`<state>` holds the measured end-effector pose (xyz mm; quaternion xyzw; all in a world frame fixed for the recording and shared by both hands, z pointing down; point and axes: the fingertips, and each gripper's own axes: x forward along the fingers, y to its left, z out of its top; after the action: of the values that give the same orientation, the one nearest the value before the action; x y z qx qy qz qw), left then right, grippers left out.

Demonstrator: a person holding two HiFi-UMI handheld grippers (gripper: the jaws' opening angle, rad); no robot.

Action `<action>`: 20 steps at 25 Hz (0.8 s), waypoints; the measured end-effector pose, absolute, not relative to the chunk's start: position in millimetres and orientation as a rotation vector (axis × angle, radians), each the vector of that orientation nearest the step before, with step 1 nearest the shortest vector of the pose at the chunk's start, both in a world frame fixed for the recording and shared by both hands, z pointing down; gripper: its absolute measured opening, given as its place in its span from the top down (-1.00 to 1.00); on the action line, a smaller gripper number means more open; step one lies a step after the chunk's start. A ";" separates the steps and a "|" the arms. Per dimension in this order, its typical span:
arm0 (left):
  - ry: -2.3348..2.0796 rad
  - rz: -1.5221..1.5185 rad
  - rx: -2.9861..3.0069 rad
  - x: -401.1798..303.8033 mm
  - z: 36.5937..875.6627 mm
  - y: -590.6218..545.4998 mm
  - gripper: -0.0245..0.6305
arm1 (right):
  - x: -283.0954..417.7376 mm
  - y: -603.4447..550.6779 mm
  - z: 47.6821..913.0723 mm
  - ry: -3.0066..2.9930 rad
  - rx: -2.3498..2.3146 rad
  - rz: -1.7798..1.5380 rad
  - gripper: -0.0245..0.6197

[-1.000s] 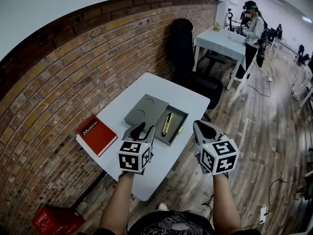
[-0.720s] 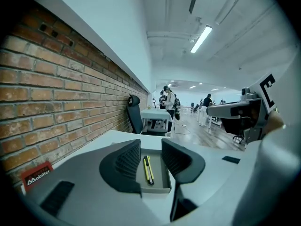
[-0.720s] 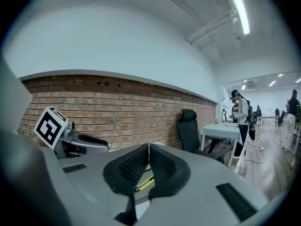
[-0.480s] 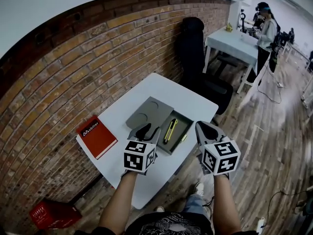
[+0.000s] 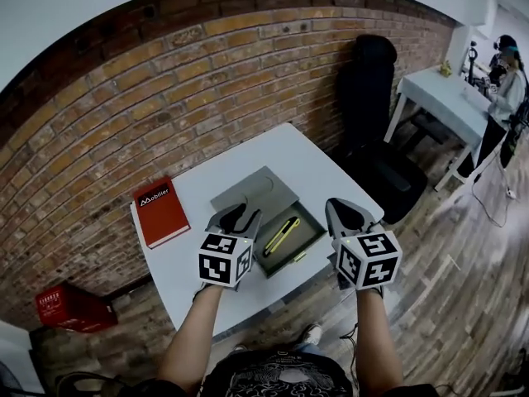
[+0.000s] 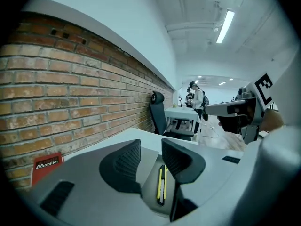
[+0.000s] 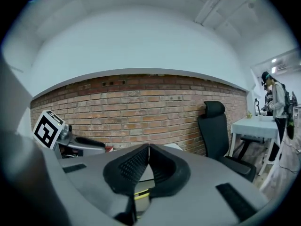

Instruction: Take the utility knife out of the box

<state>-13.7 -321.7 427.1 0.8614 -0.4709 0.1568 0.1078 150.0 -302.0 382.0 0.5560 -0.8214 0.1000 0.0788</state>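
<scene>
The yellow and black utility knife (image 5: 282,235) lies in the open grey box (image 5: 307,236) on the white table (image 5: 289,151). The box's grey lid (image 5: 252,193) rests beside it, toward the wall. My left gripper (image 5: 237,219) hovers at the box's near left side, open and with nothing in it. In the left gripper view the knife (image 6: 161,186) shows just beyond the left gripper (image 6: 150,161). My right gripper (image 5: 347,215) hangs at the table's right edge, to the right of the box. In its own view the right gripper (image 7: 148,160) is shut and empty.
A red book (image 5: 159,211) lies at the table's left end. A brick wall runs behind the table. A black office chair (image 5: 374,98) stands to the right, then another white table (image 5: 442,98) with a person (image 5: 508,81) beside it. A red box (image 5: 73,307) sits on the floor at the left.
The head view has swung left. Both grippers have moved in over the table's near edge, closer to the box. Neither gripper's jaws have changed.
</scene>
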 end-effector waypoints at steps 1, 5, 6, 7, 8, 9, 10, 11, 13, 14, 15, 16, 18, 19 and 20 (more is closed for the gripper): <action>-1.411 0.466 2.518 -11.7 427.6 -323.8 0.49 | 153.7 -308.4 381.4 -2.475 1.640 0.299 0.86; -1.460 0.493 2.467 -4.6 434.7 -331.2 0.47 | 163.4 -328.7 382.7 -2.524 1.561 0.303 0.86; -1.466 0.508 2.455 -2.7 438.3 -332.7 0.46 | 165.1 -332.8 384.0 -2.535 1.541 0.304 0.86; -1.470 0.527 2.444 -0.3 442.5 -333.9 0.46 | 167.1 -336.5 385.3 -2.545 1.521 0.305 0.86; -1.472 0.547 2.435 2.8 447.2 -334.8 0.46 | 169.3 -339.9 386.6 -2.555 1.502 0.304 0.86; -1.470 0.566 2.426 6.6 452.2 -335.7 0.46 | 171.7 -342.9 387.9 -2.564 1.484 0.302 0.86; -1.466 0.583 2.419 10.8 457.7 -336.3 0.46 | 174.2 -345.6 389.3 -2.572 1.467 0.300 0.86; -1.457 0.603 2.413 15.2 463.9 -336.6 0.46 | 176.6 -348.1 391.0 -2.580 1.450 0.298 0.86; -1.431 0.647 2.400 24.2 477.9 -336.3 0.45 | 181.3 -352.2 395.5 -2.592 1.422 0.304 0.86; -1.413 0.668 2.393 28.6 484.9 -335.8 0.44 | 183.4 -354.0 398.0 -2.597 1.409 0.310 0.86; -1.394 0.687 2.386 32.6 491.6 -335.2 0.41 | 184.7 -355.7 400.4 -2.600 1.396 0.317 0.86; -1.375 0.708 2.379 36.1 498.2 -335.0 0.39 | 185.3 -357.3 402.4 -2.604 1.383 0.324 0.86; -1.333 0.762 2.367 41.7 511.8 -335.4 0.39 | 185.1 -360.2 404.8 -2.610 1.361 0.329 0.86; -1.309 0.794 2.363 44.0 518.9 -335.8 0.39 | 184.8 -361.8 405.8 -2.612 1.354 0.330 0.86; -1.285 0.826 2.359 45.7 526.1 -336.2 0.39 | 184.5 -363.6 407.1 -2.612 1.350 0.331 0.86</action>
<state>45.7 -336.2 526.1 0.8280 -0.4509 0.2897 0.1650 184.5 -363.6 407.1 0.4543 -0.8791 0.1112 0.0911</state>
